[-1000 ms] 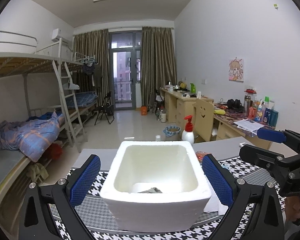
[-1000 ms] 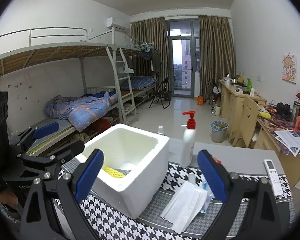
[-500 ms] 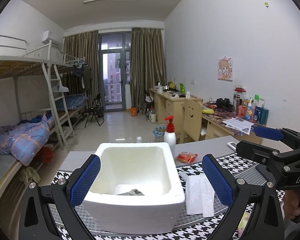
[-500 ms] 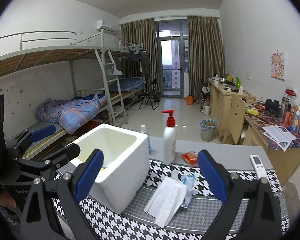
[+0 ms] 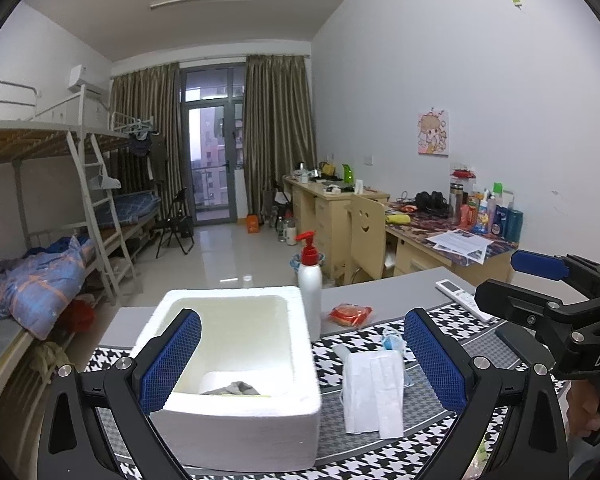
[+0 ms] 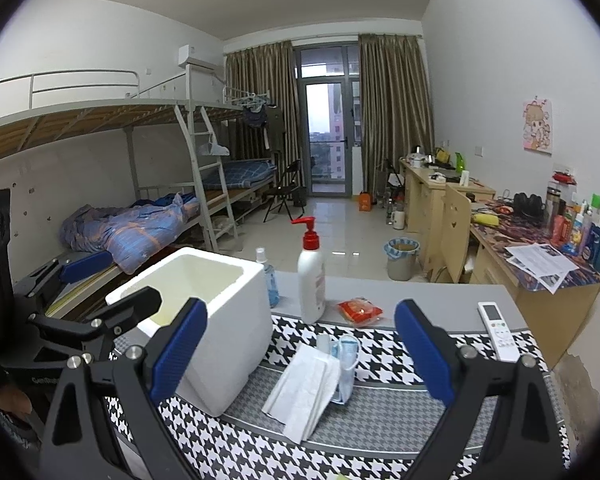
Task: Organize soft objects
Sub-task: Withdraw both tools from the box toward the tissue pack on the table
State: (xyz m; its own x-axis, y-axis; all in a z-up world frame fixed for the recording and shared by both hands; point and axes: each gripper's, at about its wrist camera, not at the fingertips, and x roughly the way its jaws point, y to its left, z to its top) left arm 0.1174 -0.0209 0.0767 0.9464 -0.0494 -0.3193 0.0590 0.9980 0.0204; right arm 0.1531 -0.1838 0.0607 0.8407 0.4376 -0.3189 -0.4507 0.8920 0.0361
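Both our grippers spread wide, holding nothing
Our left gripper [image 5: 302, 364] and right gripper [image 6: 300, 354] hover above the foam box [image 5: 236, 380] and white masks [image 6: 306, 388].

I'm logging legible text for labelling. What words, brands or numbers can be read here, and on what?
"DAS", cut off at the frame edge: on the right gripper body, left wrist view.
Lettering on the left gripper body: too blurred.
Pump bottle label, remote control buttons, printed papers: too small to read.
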